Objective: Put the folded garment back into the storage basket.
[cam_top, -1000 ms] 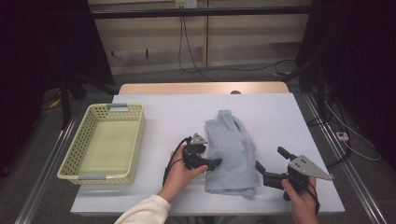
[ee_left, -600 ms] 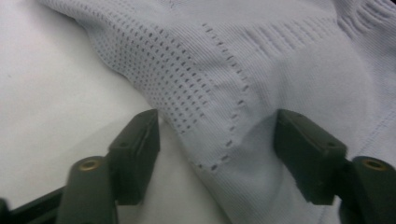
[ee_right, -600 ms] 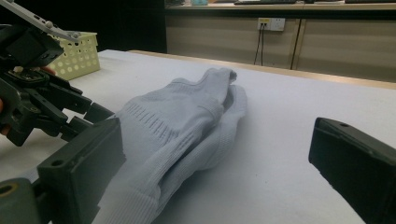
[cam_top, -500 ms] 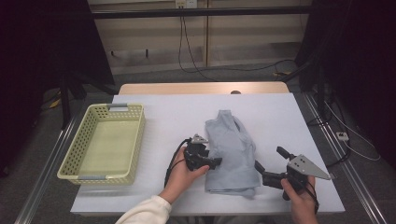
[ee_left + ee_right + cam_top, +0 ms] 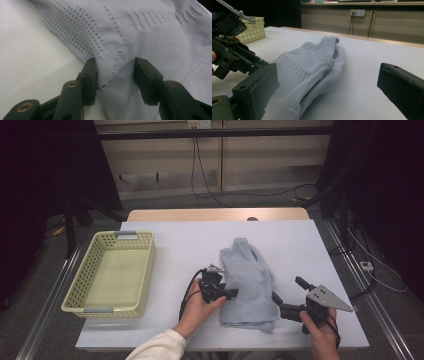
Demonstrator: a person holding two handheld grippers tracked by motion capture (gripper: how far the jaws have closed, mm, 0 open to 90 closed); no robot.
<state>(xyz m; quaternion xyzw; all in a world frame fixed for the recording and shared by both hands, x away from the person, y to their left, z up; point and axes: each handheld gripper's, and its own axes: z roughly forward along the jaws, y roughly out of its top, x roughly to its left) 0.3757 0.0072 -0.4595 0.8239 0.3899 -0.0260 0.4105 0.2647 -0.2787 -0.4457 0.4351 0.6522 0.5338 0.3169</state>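
A white table [image 5: 175,250] is filling the middle of a dim room, with a pale wood panel wall and trailing cables sitting behind it and dark curtains hanging at both sides. A pale yellow perforated basket [image 5: 142,270] is resting on the left part of the table, well apart from everything else. A light blue knitted garment [image 5: 247,280], looking like a pair of socks laid one over the other, is lying flat near the centre of the table, its narrow end pointing toward the far edge and its ribbed opening toward you. You are holding the left gripper [image 5: 231,293] at the garment's left edge, your white sleeve [image 5: 157,347] coming in from the bottom. In the left gripper view, its two black jaws are standing apart with a raised fold of the knit [image 5: 115,67] sitting between them, the inner pads [image 5: 90,75] pressing into the fabric on either side without being closed together. You are holding the right gripper [image 5: 286,296] just beside the garment's lower right corner, its grey three-cornered plate [image 5: 330,298] facing up. In the right gripper view, its jaws are spread wide, gripping nothing, with the garment [image 5: 312,70] lying ahead between them and the left gripper [image 5: 265,63] showing at the left.
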